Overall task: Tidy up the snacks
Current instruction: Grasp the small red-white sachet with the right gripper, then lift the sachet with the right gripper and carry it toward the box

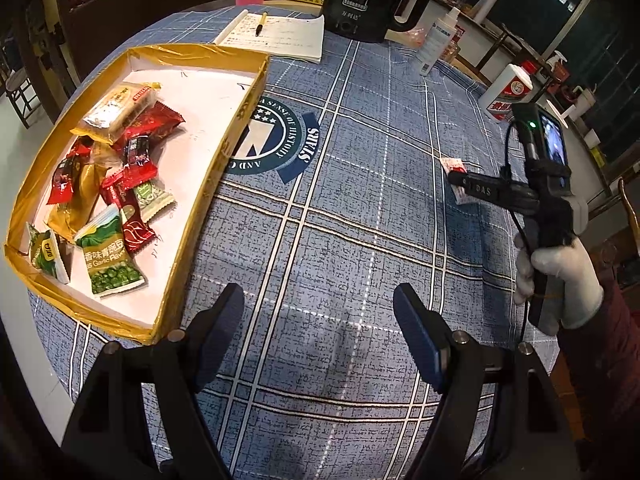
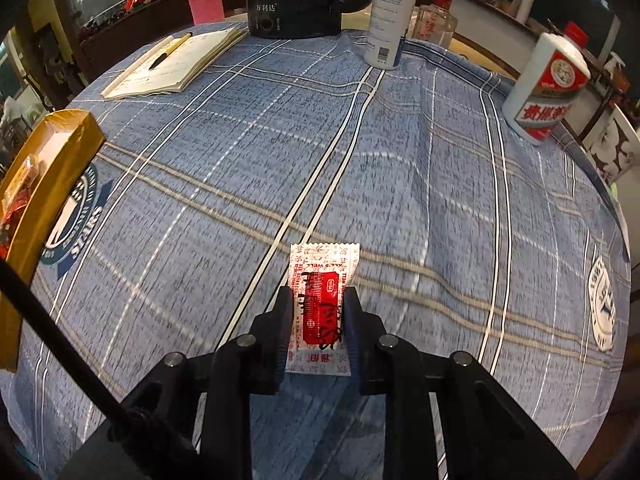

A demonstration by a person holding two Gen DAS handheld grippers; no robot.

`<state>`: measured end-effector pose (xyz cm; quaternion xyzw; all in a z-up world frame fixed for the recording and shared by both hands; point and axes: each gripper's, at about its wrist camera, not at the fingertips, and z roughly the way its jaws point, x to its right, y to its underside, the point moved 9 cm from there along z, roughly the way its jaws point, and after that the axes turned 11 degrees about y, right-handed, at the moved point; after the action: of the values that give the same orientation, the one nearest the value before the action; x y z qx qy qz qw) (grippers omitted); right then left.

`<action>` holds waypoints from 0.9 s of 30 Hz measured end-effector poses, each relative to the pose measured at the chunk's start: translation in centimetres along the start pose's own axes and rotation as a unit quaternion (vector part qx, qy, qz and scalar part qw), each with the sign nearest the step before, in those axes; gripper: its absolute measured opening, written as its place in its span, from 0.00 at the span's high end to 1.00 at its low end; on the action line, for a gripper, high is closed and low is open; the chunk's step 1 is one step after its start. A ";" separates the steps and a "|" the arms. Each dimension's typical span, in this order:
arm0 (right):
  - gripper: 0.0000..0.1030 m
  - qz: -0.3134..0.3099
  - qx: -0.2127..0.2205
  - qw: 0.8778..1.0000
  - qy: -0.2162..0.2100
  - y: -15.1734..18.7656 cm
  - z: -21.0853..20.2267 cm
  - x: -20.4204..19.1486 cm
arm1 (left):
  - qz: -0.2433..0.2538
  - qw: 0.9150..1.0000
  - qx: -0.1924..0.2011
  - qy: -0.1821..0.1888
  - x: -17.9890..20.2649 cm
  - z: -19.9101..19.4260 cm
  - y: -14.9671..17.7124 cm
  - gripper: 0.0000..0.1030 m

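surface: plaid tablecloth (image 1: 360, 208) | on it: gold tray (image 1: 240, 120), notebook (image 1: 280, 34), kettle (image 1: 372, 0)

Both wrist views look steeply down, sharing the tablecloth (image 1: 360, 140)

Our left gripper (image 1: 320, 312) points steeply down, jaws wide apart with nothing between them. Our right gripper (image 2: 318, 312) also tilts steeply down, its two fingers (image 2: 280, 320) pressed against either side of a red-and-white packet (image 2: 322, 276). In the left wrist view, our right hand (image 1: 556, 280), in a white glove with a dark red sleeve, grasps that gripper's handle.
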<state>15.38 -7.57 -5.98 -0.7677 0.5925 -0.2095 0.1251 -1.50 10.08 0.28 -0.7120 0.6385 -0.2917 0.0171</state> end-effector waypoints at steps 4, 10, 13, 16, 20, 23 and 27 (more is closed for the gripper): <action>0.80 -0.003 0.000 1.000 -0.008 1.7 -2.0 -0.9 | -0.001 1.000 -0.001 0.002 0.1 0.1 0.2 0.25; 0.80 -0.026 0.017 0.999 -0.017 3.9 -5.9 -3.6 | 0.000 1.000 -0.003 0.003 0.1 0.1 0.8 0.25; 0.80 -0.046 0.027 0.998 -0.018 4.7 -7.8 -5.3 | -0.001 1.000 -0.004 0.001 -0.2 0.0 1.2 0.25; 0.79 -0.066 0.039 0.997 -0.011 5.2 -9.6 -6.9 | -0.002 1.000 -0.005 0.001 -0.4 -0.3 1.7 0.25; 0.79 -0.079 0.048 0.996 -0.007 5.2 -10.9 -8.4 | -0.002 1.000 -0.003 0.002 -0.8 -0.7 1.9 0.25; 0.79 -0.088 0.054 0.995 -0.003 5.0 -11.3 -9.3 | -0.002 1.000 -0.001 0.001 -1.1 -1.2 1.9 0.25; 0.79 -0.093 0.055 0.994 -0.006 5.1 -11.8 -10.4 | -0.004 1.000 0.005 0.001 -1.7 -1.9 1.9 0.25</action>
<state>3.28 1.76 0.33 -0.8124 0.5058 -0.2479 0.1505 -4.03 11.97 0.39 -0.7141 0.6345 -0.2952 0.0190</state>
